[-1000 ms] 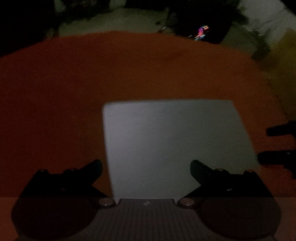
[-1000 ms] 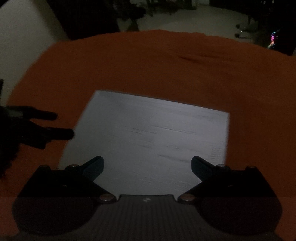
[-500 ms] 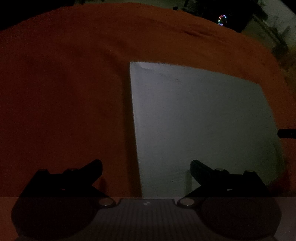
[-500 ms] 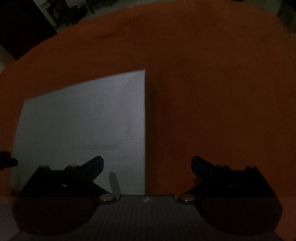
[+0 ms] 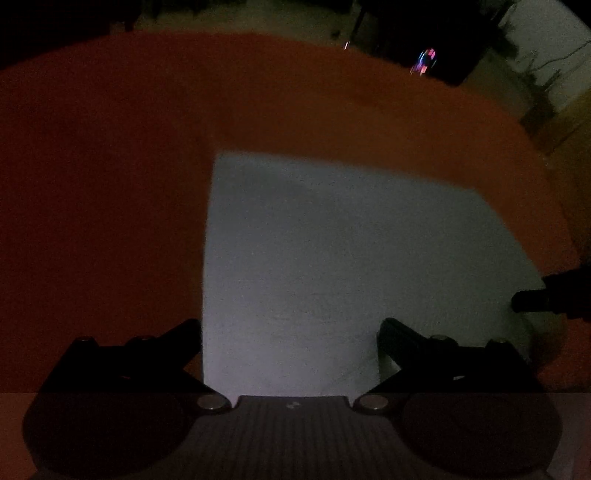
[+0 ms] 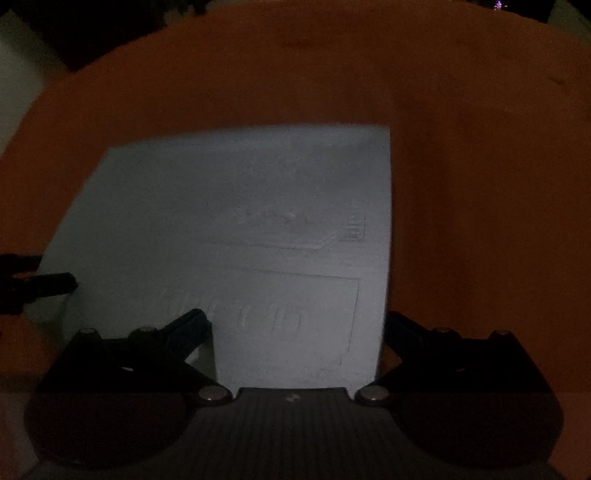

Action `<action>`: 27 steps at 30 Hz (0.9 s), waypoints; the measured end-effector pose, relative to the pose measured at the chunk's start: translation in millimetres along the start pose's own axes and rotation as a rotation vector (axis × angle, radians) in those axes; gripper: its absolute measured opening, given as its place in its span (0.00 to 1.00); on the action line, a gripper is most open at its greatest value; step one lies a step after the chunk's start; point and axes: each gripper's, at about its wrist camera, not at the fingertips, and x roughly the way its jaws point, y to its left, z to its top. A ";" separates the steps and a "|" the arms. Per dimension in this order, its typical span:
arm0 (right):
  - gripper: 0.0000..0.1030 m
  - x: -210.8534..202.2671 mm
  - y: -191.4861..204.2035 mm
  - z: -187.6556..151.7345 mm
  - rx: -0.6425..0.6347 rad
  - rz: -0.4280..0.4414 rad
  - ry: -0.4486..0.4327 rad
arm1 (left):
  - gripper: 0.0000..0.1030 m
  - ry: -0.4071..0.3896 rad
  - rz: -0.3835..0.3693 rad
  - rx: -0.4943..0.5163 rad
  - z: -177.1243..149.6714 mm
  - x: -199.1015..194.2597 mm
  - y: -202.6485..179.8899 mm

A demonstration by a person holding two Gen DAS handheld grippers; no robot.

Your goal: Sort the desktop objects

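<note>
The scene is very dim. A white sheet of paper (image 5: 332,258) lies flat on an orange tablecloth (image 5: 110,184). My left gripper (image 5: 290,332) hangs open over the sheet's near left part, nothing between its fingers. In the right wrist view the same paper (image 6: 240,229) shows faint printed lines, and my right gripper (image 6: 295,325) is open above its near right part. The right gripper's dark fingers (image 5: 535,301) reach in at the right edge of the left wrist view; the left gripper's fingers (image 6: 48,284) show at the left edge of the right wrist view.
The orange cloth (image 6: 480,184) covers the whole table around the sheet. Beyond the far edge lie a dark room, pale floor (image 5: 240,18) and small coloured lights (image 5: 424,61). A pale wall (image 6: 18,85) stands at far left of the right wrist view.
Both grippers have swung back toward the sheet's middle after pointing outward half a second ago. The paper has stayed flat in place. Both grippers remain open.
</note>
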 end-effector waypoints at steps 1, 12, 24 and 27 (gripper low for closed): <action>1.00 -8.1 -0.8 -0.5 -0.003 0.015 -0.017 | 0.99 -0.020 -0.003 0.011 0.2 -11.5 -2.8; 1.00 -53.6 8.9 -19.9 -0.072 0.017 -0.140 | 0.99 -0.120 -0.017 -0.031 -17.8 -90.9 -17.2; 1.00 -137.4 58.1 -131.4 -0.331 0.034 -0.225 | 0.99 -0.202 -0.033 0.151 -80.8 -143.0 -94.9; 1.00 -125.5 50.3 -140.7 -0.310 -0.007 -0.184 | 0.99 -0.124 -0.040 0.101 -92.6 -130.1 -89.2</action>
